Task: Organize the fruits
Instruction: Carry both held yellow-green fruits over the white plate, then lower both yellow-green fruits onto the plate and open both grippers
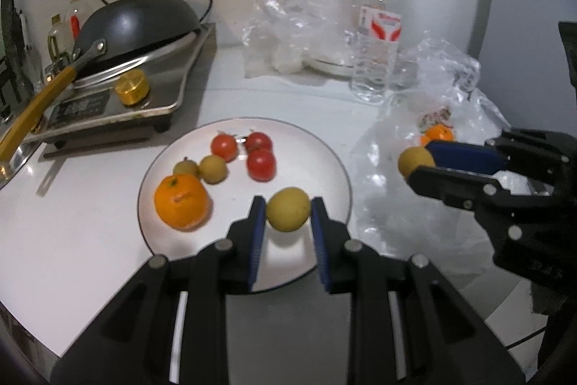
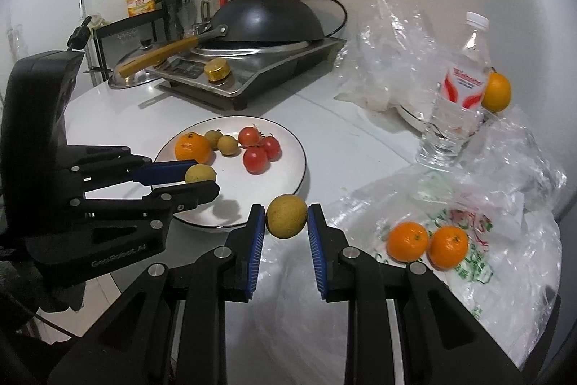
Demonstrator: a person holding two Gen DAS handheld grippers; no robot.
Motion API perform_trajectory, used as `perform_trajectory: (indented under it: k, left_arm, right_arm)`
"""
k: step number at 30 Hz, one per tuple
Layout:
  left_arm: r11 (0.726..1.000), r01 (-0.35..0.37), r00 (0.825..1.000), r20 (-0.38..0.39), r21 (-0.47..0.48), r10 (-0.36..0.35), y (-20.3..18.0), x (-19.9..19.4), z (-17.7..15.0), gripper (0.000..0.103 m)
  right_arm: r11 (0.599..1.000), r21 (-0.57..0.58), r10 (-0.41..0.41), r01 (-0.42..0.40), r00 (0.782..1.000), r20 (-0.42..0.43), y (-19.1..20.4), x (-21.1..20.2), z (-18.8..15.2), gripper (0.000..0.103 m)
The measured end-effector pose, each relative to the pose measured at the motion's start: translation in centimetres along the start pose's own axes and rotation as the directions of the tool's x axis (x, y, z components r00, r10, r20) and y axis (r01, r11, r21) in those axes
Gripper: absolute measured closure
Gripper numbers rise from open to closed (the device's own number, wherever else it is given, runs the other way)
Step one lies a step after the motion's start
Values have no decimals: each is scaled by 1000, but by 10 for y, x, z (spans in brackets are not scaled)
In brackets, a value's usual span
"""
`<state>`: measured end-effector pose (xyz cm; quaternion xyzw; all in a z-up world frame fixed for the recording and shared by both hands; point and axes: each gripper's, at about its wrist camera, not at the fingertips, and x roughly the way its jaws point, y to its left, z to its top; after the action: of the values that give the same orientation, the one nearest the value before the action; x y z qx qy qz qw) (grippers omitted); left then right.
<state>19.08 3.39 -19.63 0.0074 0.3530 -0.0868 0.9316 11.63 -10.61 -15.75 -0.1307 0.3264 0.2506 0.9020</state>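
Note:
A white plate (image 1: 158,204) holds an orange (image 1: 182,202), two small tan fruits (image 1: 212,169) and three red tomatoes (image 1: 260,164). My left gripper (image 1: 288,210) is shut on a yellow-tan fruit (image 1: 288,209) just above the plate's near part; it also shows in the right wrist view (image 2: 200,174). My right gripper (image 2: 286,217) is shut on another yellow-tan fruit (image 2: 286,216), held above the table between the plate (image 2: 288,147) and a clear plastic bag (image 2: 505,240). Two oranges (image 2: 427,242) lie on the bag.
An electric stove (image 1: 119,96) with an upturned black wok (image 1: 140,20) stands at the left. A water bottle (image 1: 378,35), crumpled clear bags (image 1: 292,13) and a further orange (image 2: 497,92) sit at the back. The table edge runs near the plate.

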Motion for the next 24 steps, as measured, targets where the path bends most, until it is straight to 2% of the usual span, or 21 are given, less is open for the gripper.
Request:
perform_trajectory:
  k: [12, 19, 24]
  left_arm:
    - [995, -80, 997, -3, 54, 80, 13, 21, 6, 77]
    - [980, -158, 987, 16, 123, 157, 11, 32, 14, 77]
    - [976, -167, 985, -5, 137, 170, 15, 42, 16, 77]
  right_arm:
    - [1000, -10, 14, -14, 1000, -24, 3, 23, 6, 77]
    - [1000, -9, 15, -15, 999, -35, -1, 37, 11, 77]
    - [1000, -6, 12, -12, 999, -35, -3, 43, 15, 77]
